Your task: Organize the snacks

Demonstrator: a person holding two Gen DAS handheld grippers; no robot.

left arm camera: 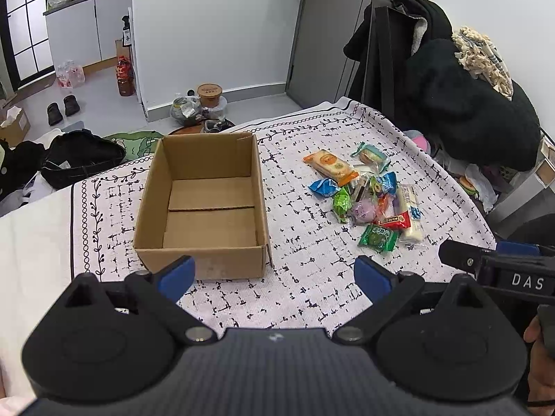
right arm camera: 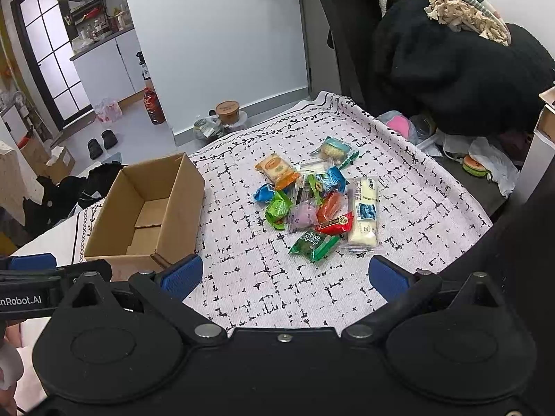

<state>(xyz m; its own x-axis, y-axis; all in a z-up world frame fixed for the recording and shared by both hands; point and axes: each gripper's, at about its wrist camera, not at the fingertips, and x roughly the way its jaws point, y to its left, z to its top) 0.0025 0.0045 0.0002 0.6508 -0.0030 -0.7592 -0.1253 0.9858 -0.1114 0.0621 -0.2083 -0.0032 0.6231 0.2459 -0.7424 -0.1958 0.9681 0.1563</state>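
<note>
An empty cardboard box [left arm camera: 204, 204] [right arm camera: 145, 215] stands open on the patterned tablecloth [left arm camera: 312, 270] [right arm camera: 263, 277]. To its right lies a pile of wrapped snacks [left arm camera: 367, 194] [right arm camera: 312, 197]: an orange cracker pack [left arm camera: 329, 166] [right arm camera: 275, 170], a green packet [left arm camera: 378, 237] [right arm camera: 312, 244] nearest me, a long white bar [left arm camera: 411, 213] [right arm camera: 364, 211], a red pack [right arm camera: 334, 223]. My left gripper [left arm camera: 274, 277] hovers open just in front of the box. My right gripper [right arm camera: 284, 275] is open too, short of the green packet. Both hold nothing.
A heap of dark clothing [left arm camera: 461, 97] [right arm camera: 461, 62] on a chair crowds the table's far right corner. Beyond the far edge, the floor holds a paper tub [left arm camera: 210, 93], bags, a bottle [left arm camera: 125, 76] and shoes [left arm camera: 62, 105]. A hand [left arm camera: 541, 364] holds the right gripper's handle.
</note>
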